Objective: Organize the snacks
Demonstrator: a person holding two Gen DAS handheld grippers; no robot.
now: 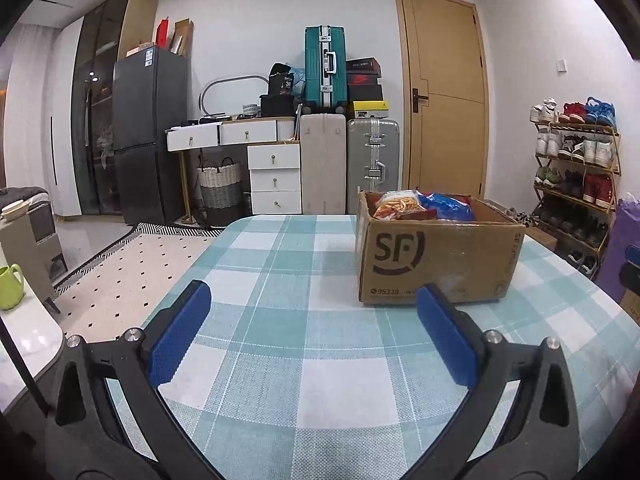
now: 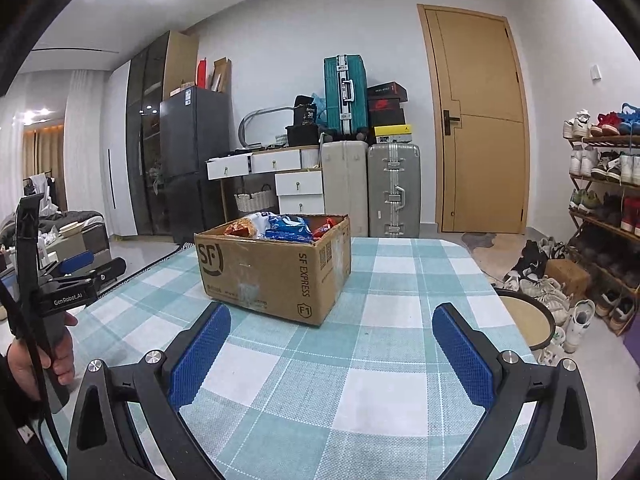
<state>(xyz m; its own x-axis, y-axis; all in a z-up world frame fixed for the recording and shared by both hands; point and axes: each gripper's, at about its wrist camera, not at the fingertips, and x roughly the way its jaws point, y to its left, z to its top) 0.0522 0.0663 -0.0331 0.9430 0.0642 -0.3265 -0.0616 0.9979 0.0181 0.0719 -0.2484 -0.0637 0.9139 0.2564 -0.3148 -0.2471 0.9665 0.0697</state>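
A brown cardboard box [image 1: 436, 256] marked SF stands on the checked tablecloth [image 1: 288, 272], ahead and to the right in the left wrist view. Snack bags fill it: an orange bag [image 1: 398, 205] and a blue bag [image 1: 450, 206] show over the rim. My left gripper [image 1: 314, 330] is open above the cloth, short of the box, holding nothing. In the right wrist view the box [image 2: 272, 272] lies ahead and left, with blue snack bags [image 2: 290, 228] inside. My right gripper [image 2: 332, 354] is open and empty. The left gripper [image 2: 74, 270] appears at far left, held by a hand [image 2: 24, 364].
The table [image 2: 400, 280] has rounded far corners. A round stool [image 2: 524, 322] and a shoe rack [image 2: 604, 208] with loose shoes stand to the right. Suitcases [image 1: 372, 164], drawers, a fridge [image 1: 148, 132] and a door line the back wall. A green mug [image 1: 10, 286] sits at far left.
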